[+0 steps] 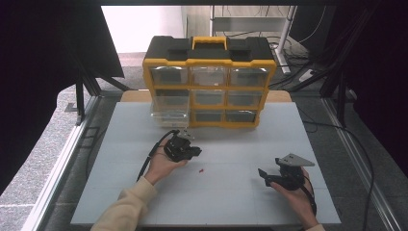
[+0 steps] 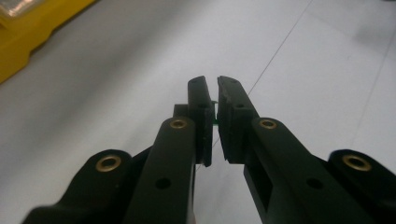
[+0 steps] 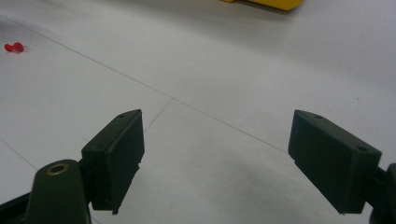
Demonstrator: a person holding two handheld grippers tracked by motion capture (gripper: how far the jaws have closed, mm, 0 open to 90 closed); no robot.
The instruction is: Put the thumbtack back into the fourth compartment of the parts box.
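Item 1. Right gripper [image 1: 267, 176], nearest the person at the table's right, resting in the hand low over the surface. Jaws stand wide apart with nothing between them; in the right gripper view bare white table [image 3: 224, 70] lies under the gap.

Item 2. Red push pin [image 1: 201, 170], loose on the table between the two grippers, nearer the left one. In the right gripper view it lies on its side at the far left [image 3: 14, 47]. Judged very light, hard, small and prone to skid or roll; the point is sharp. Best taken across the plastic head, pads square on it, not on the thin metal shank.

Item 3. Left gripper [image 1: 192, 150], mid-table, aimed toward the cabinet. Jaws drawn nearly together on a tiny green object [image 2: 214, 122], probably another pin, pinched deep between the pads; too little of it shows to be sure. The hold looks slight: a small slip could drop it.

Item 4. One clear drawer [image 1: 169, 111], lower left column, pulled out toward the left gripper; contents cannot be made out.

Item 5. Yellow-and-black parts cabinet [image 1: 209, 60], far edge of the table, nine clear drawers in three rows, carrying handle on top.
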